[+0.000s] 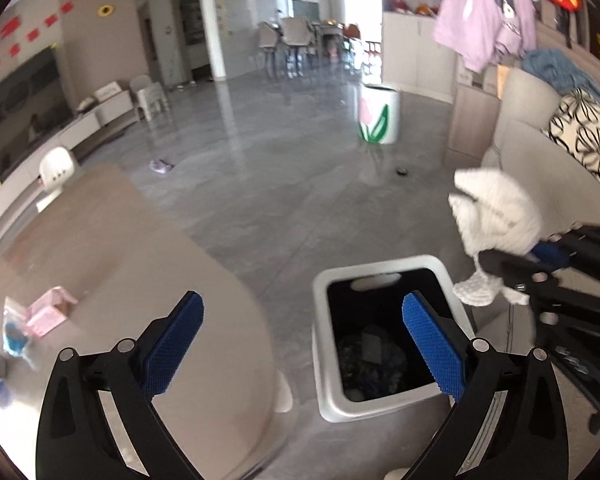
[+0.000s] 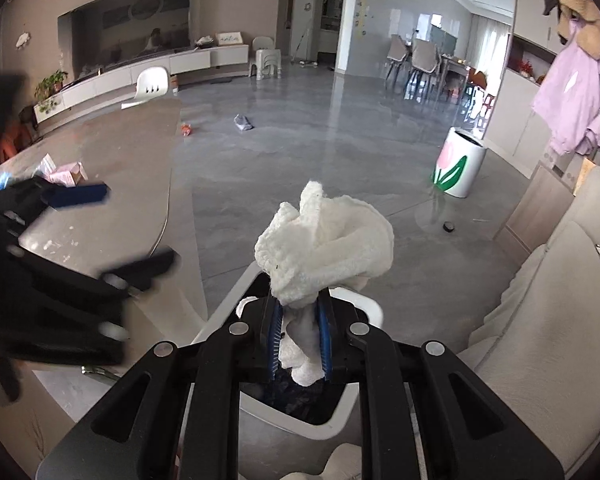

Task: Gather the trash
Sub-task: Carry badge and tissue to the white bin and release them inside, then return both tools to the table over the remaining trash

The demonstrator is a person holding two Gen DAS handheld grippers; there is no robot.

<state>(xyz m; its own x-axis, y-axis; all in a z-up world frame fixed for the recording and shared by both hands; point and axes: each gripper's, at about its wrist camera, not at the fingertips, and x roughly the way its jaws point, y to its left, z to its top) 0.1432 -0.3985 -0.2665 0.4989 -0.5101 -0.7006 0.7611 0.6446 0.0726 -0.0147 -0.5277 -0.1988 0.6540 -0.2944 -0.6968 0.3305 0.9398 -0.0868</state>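
Note:
My right gripper [image 2: 300, 340] is shut on a crumpled white paper towel [image 2: 324, 244] and holds it over the white trash bin [image 2: 364, 308], whose dark inside shows below the fingers. In the left wrist view the same towel [image 1: 496, 212] hangs at the right, above and to the right of the bin [image 1: 324, 360], which holds dark trash. My left gripper [image 1: 300, 340] is open and empty, above the gap between the table edge and the bin. It also shows, blurred, in the right wrist view [image 2: 100, 220].
A beige table [image 1: 120, 260] at left carries a pink box [image 1: 48, 312] and blue-white wrappers [image 1: 12, 332]. A beige sofa [image 2: 540, 320] stands at right. On the grey floor lie a grey cloth [image 2: 243, 122], an orange scrap [image 2: 187, 130], a tulip-painted bin [image 2: 458, 164] and a small dark object [image 2: 448, 227].

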